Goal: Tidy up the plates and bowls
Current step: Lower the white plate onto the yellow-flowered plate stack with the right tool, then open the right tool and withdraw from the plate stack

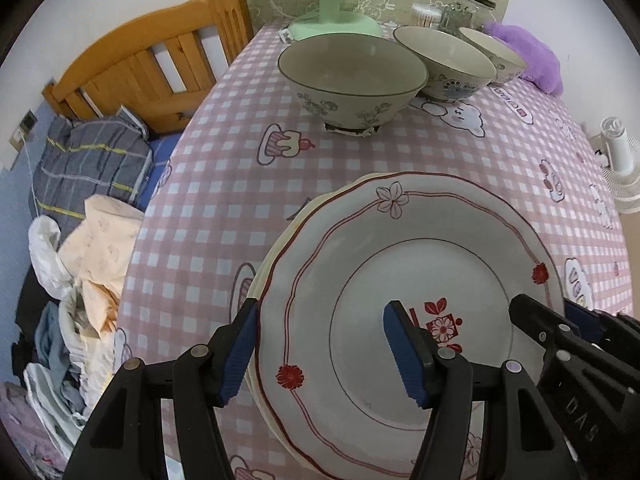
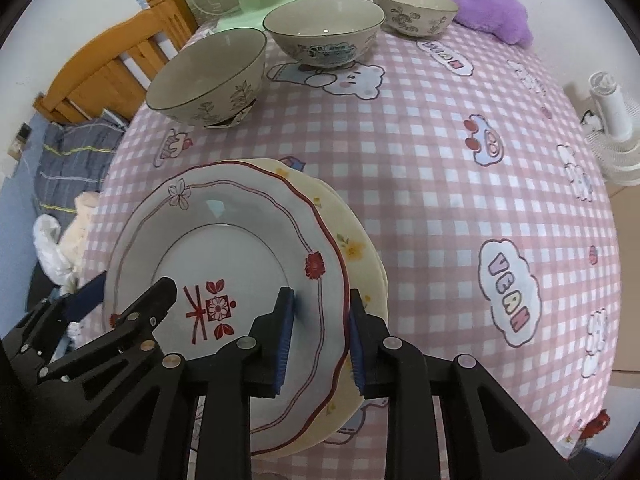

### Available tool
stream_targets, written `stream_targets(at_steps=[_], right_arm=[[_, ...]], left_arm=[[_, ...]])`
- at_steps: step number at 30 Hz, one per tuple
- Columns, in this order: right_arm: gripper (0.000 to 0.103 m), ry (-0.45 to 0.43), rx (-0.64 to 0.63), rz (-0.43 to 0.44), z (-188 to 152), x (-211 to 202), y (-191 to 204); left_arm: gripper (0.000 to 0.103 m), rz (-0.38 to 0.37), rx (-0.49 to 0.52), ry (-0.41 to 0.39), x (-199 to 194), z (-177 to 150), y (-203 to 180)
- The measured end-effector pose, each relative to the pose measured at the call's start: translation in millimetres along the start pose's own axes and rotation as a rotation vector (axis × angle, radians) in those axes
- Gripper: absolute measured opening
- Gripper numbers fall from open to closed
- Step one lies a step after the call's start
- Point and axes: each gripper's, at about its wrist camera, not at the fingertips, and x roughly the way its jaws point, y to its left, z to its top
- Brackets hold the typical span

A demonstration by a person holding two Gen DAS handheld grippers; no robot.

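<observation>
A white plate with a red line and flowers (image 1: 420,280) lies on a pale yellow plate (image 2: 360,256) at the near side of the table. It also shows in the right wrist view (image 2: 224,248). My left gripper (image 1: 320,350) is open, its jaws straddling the white plate's left rim. My right gripper (image 2: 320,340) is shut on the right rim of the white plate, and its tip shows in the left wrist view (image 1: 532,312). Three floral bowls stand at the far side: one large (image 1: 352,76), one middle (image 1: 444,60), one far right (image 1: 496,52).
The table has a pink checked cloth (image 2: 420,152). A green fan (image 1: 332,20), jars (image 1: 464,8) and a purple plush (image 2: 480,4) stand at the back. A wooden bed frame (image 1: 152,64) and heaped clothes (image 1: 80,240) lie left. A white fan (image 2: 612,128) stands right.
</observation>
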Motion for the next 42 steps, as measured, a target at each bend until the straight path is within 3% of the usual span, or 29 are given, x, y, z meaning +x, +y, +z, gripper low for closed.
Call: stream_targets(at_steps=[10,18,24,30,35,38,42], right_arm=[[0.032,0.002,-0.024,-0.115,-0.6,4.5,11.7],[0.033,0.017,-0.008,-0.119,1.8,4.2,9.3],[0.033,0.02,0.007,-0.072,3.6,1.0,4.6],[0.047,-0.02,0.005,-0.061,11.3,-15.2,4.0],[0.051,-0.058,0.006,-0.036,24.5,-31.8,4.9],[0.067,-0.09,-0.003,-0.01,37.7,-42.1,8.0],[0.075,-0.155,-0.064,-0.02,55.8,-56.4,21.2]], left_arm=[[0.066,0.029,0.027,-0.034,3.7,1.1,-0.8],[0.069,-0.018,0.021,-0.035,1.8,2.0,-0.7],[0.076,-0.058,0.012,-0.013,1.0,2.5,2.6],[0.078,-0.072,0.004,-0.026,-9.9,7.8,7.7],[0.085,-0.073,-0.002,-0.062,-23.4,21.6,15.1],[0.092,-0.083,0.0,-0.083,-30.3,33.2,18.2],[0.092,-0.085,-0.012,-0.11,-37.8,52.6,18.8]])
